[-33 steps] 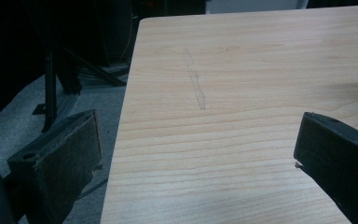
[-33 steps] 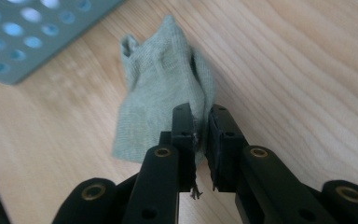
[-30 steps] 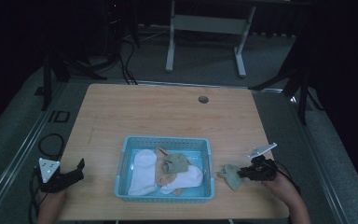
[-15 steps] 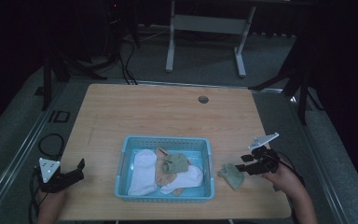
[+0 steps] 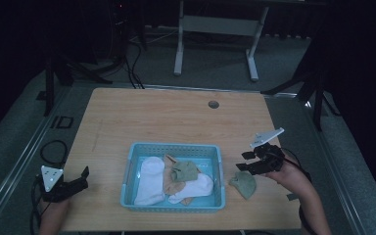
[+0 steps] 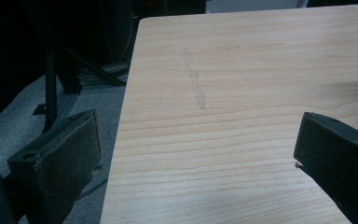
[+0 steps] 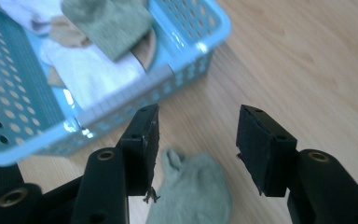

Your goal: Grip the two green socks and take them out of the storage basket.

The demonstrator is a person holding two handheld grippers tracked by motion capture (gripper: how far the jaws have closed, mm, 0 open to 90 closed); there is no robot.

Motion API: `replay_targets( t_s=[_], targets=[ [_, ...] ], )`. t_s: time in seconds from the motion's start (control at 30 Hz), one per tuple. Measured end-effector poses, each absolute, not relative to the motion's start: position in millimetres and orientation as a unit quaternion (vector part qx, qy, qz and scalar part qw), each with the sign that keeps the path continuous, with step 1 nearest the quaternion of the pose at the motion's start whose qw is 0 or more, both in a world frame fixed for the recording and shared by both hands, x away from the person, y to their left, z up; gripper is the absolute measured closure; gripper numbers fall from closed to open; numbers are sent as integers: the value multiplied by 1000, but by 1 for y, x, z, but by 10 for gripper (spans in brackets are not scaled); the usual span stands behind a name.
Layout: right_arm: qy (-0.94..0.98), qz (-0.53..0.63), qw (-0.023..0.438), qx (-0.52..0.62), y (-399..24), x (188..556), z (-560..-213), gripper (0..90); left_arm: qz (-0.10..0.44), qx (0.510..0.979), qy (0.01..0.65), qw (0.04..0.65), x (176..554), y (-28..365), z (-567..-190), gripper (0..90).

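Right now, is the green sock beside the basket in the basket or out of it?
Out. The green sock lies crumpled on the table, right of the blue basket, below the open right gripper.

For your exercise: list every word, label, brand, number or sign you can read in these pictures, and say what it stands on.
None can be read.
The blue basket, the socks in it, the green sock on the table and both hand-held grippers show no readable text.
A dark mark on the floor strip left of the table is too blurred to read.

A dim lab: bare wooden table [image 5: 176, 117], black stands [image 5: 54, 78], floor cables [image 5: 132, 54], grey carpet.
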State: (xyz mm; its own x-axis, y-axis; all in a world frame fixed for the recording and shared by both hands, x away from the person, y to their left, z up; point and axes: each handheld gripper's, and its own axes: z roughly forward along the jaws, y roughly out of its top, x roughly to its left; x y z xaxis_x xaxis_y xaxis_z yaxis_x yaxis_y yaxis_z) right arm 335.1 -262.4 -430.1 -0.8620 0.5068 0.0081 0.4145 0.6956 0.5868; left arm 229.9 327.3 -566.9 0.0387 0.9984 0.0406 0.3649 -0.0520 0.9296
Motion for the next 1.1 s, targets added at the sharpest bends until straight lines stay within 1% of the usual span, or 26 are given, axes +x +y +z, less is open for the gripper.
replay_targets(
  t_s=[0.2, 0.53, 0.97, 1.1],
  targets=[
    [923, 303, 73, 226, -240, 339, -423, 485, 401, 604, 565, 394, 230, 328, -567, 4],
    [935, 301, 59, 181, -199, 341, -427, 483, 401, 605, 564, 395, 230, 328, -567, 3],
    [949, 279, 42, 144, -156, 344, -443, 482, 401, 605, 563, 396, 230, 328, -567, 4],
    [956, 267, 34, 120, -136, 342, -450, 479, 401, 603, 563, 398, 230, 328, -567, 3]
  ],
)
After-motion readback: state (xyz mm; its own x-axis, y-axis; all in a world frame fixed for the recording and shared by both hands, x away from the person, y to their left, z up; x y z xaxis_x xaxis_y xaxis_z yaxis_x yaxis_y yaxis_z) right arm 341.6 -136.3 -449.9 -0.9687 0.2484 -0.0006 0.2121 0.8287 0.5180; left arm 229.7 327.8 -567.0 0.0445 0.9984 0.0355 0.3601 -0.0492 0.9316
